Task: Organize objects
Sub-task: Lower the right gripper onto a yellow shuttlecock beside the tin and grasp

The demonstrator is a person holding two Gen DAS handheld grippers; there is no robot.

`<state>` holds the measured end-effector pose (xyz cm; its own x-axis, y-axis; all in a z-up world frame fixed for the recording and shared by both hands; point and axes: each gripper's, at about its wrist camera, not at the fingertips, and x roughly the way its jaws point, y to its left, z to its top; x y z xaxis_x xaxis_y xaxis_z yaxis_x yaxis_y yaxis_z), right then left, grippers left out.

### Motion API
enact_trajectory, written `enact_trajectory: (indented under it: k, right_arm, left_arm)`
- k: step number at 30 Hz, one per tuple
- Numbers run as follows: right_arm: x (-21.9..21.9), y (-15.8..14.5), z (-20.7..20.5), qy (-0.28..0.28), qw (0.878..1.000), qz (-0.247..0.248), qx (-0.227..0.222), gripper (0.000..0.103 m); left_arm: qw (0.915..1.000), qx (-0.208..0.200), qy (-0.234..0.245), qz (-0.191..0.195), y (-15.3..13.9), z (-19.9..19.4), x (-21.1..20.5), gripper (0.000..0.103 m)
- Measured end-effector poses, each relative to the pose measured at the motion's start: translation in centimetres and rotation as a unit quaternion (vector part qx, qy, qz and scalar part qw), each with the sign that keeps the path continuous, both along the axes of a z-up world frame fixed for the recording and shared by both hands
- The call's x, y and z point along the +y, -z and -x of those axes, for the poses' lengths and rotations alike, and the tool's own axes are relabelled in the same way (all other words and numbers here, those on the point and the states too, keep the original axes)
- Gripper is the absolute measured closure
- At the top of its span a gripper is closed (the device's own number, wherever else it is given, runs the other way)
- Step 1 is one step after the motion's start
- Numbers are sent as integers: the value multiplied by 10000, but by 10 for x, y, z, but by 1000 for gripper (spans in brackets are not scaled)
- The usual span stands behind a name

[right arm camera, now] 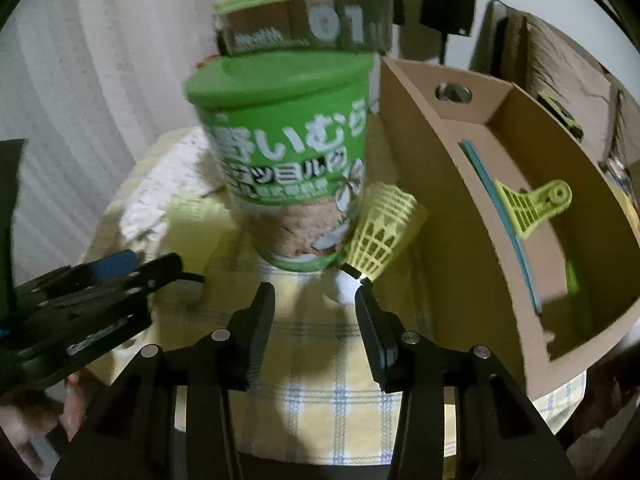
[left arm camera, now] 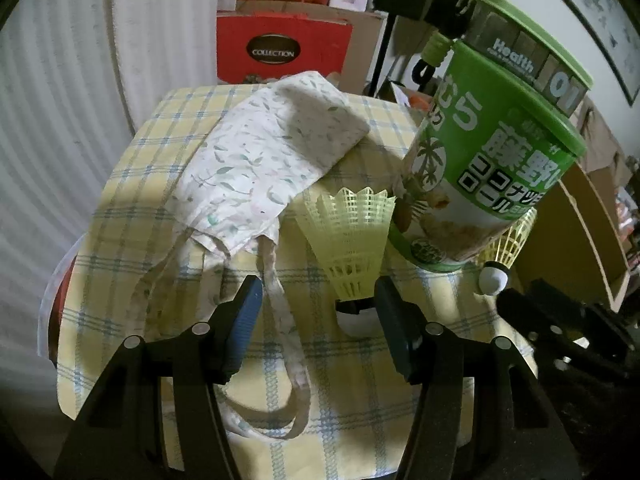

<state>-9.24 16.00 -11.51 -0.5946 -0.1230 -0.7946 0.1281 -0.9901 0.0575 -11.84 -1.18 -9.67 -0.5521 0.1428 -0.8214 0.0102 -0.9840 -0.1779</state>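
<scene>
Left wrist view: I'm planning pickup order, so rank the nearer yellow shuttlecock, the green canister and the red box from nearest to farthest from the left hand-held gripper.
1. Yellow shuttlecock: its white cork sits by the right finger of the left hand-held gripper.
2. Green canister: standing behind it, to the right.
3. Red box: beyond the table's far edge.

A lived-in room at home, used for storage

My fingers hang over a small table under a yellow plaid cloth [left arm camera: 132, 216]; behind its far edge stand stacked gift boxes [left arm camera: 280, 48] and a pale curtain [left arm camera: 60, 100], with a floral cloth bag [left arm camera: 256, 160] and a snack tub [left arm camera: 492, 152] on top
</scene>
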Motion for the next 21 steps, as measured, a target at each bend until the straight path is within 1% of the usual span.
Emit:
enact_trajectory:
  k: [2,7,11,21]
  right_arm:
    - [-2,3,3,114,9999,-86,-22,60]
    - [0,13,12,373,9992,-118,-112,59]
    - [0,22,20,486,9986,-133,-185,59]
    - [3,30,32,537,9981,-11,-291,58]
  left_arm:
    - [10000,-21,32,-2,1,1,1,47]
    - [9999,-134,56,20,8,6,4,47]
    - [9998,-184,43,-58,12,9,3,44]
    - [9995,-237,62,-185,15,13,2,41]
